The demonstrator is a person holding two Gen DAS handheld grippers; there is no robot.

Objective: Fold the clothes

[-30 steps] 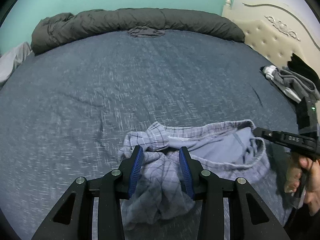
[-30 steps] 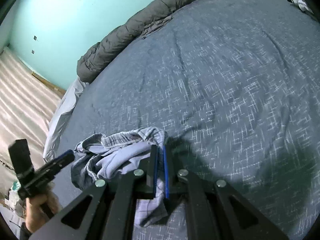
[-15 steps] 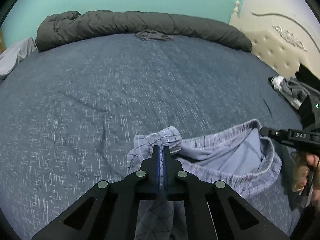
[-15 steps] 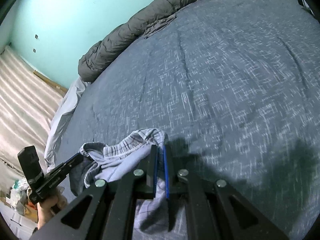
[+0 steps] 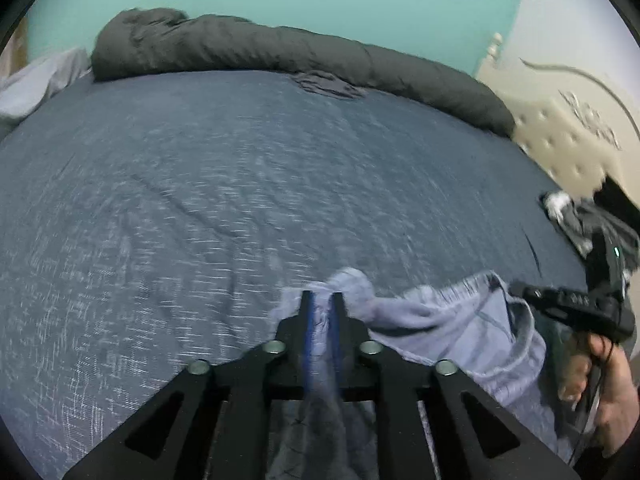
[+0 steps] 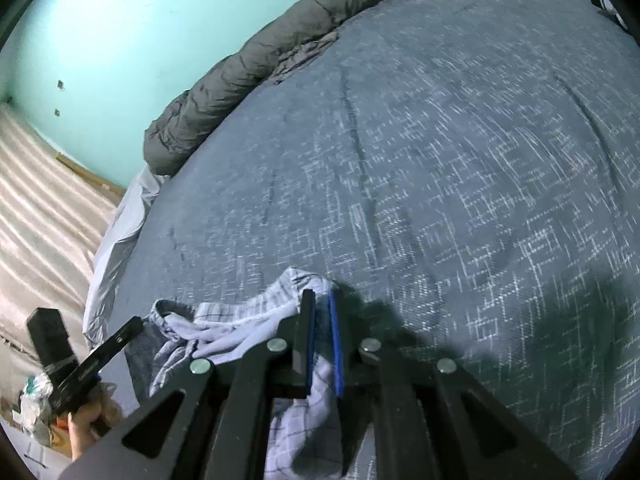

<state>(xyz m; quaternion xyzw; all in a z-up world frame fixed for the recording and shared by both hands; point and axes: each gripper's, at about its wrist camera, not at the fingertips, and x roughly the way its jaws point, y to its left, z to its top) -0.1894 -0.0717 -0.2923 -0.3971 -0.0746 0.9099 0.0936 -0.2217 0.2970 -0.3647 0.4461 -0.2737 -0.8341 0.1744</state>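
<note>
Dark blue bedding [image 5: 248, 184] covers the bed. Near its front edge, the left tool [image 5: 321, 304] pinches a bunched corner of the pale checked shorts [image 5: 452, 328], and the right tool [image 6: 320, 304] clamps their other end [image 6: 240, 320]. Farther off, a grey duvet [image 5: 280, 56] lies rolled along the bed's far edge.

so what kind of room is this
Most likely a bedroom: a wide bed with a blue-grey flecked bedspread, a rolled dark grey duvet along its far edge, and a cream tufted headboard at one end.
</note>
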